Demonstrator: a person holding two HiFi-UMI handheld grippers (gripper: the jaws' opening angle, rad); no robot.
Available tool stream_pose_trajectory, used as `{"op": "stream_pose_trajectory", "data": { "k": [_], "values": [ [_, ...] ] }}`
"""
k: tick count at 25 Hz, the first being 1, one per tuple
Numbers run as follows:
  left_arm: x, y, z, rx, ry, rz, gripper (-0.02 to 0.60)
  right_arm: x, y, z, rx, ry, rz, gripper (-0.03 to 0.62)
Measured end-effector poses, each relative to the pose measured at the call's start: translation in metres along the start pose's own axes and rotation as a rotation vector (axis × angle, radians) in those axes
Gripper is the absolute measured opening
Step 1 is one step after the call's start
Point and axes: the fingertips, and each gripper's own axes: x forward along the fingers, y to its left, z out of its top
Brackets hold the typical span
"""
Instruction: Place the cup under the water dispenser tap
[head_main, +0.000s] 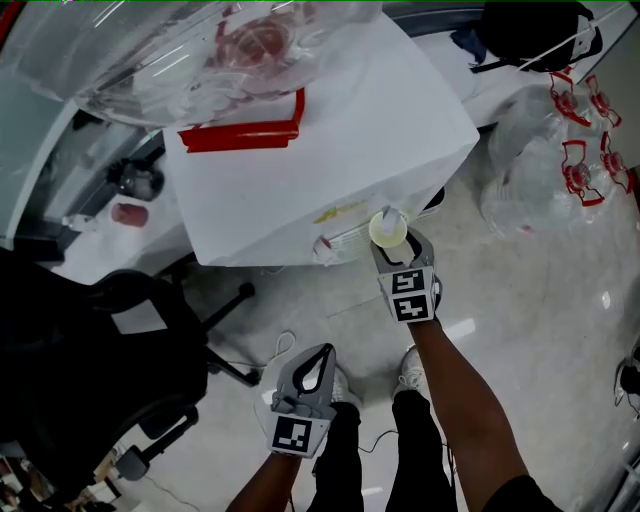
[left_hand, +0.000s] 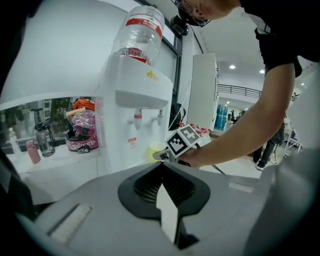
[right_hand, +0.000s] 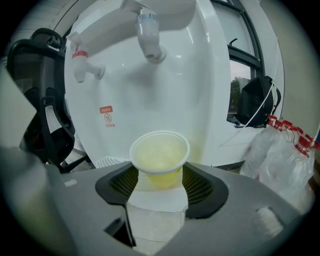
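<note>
- Far left: black office chair, parked beside the dispenser and well apart from both grippers.
- Lower centre-left: left gripper, clenched shut on nothing, hanging low and back, likely to keep out of the working hand's way.
- Centre: white water dispenser with an upturned bottle on top; red tap to the left, pale tap beside it.
- Just right of centre: yellow cup, upright and empty, close to the dispenser front, below the pale tap; hard to say whether resting on anything.
- Right gripper: grasping the cup by its lower body, tilted downward, apparently to bring the cup in under the spout.
- Far right: empty clear bottles on the floor.
</note>
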Motion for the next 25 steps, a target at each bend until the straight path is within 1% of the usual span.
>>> {"op": "stream_pose_trajectory", "data": {
  "k": [1,2,3,4,7,10,15,17,20,23,25],
  "values": [
    [0.000,0.001,0.000,0.002,0.000,0.001,0.015,0.000,0.001,-0.001,0.001,0.005,0.002,0.281],
    [-0.001,0.002,0.001,0.005,0.000,0.002,0.015,0.000,0.002,-0.002,-0.002,0.012,0.005,0.317],
    [-0.001,0.002,0.002,0.009,-0.001,0.001,0.015,-0.002,0.003,-0.003,-0.008,0.015,0.008,0.338],
    [-0.002,0.001,0.003,0.013,-0.003,-0.001,0.015,-0.004,0.004,-0.003,-0.013,0.015,0.008,0.344],
    [-0.006,0.000,0.009,0.015,-0.003,-0.003,0.015,-0.018,0.005,-0.002,-0.004,0.006,0.001,0.356],
    [-0.012,-0.003,0.022,0.005,-0.007,-0.001,0.015,-0.044,0.009,0.004,0.015,-0.010,0.004,0.357],
    [-0.026,-0.006,0.057,0.014,-0.022,-0.020,0.015,-0.113,0.031,0.040,0.032,-0.085,0.044,0.349],
    [-0.030,-0.003,0.078,0.003,-0.037,-0.022,0.015,-0.146,0.038,0.058,0.039,-0.114,0.058,0.322],
    [-0.039,0.000,0.112,-0.018,-0.089,-0.003,0.015,-0.201,0.046,0.077,0.039,-0.143,0.058,0.262],
    [-0.057,-0.005,0.136,-0.027,-0.112,0.011,0.015,-0.255,0.053,0.094,0.059,-0.178,0.039,0.174],
    [-0.065,-0.009,0.151,-0.025,-0.123,0.011,0.015,-0.281,0.049,0.110,0.086,-0.213,0.016,0.088]
  ]
}}
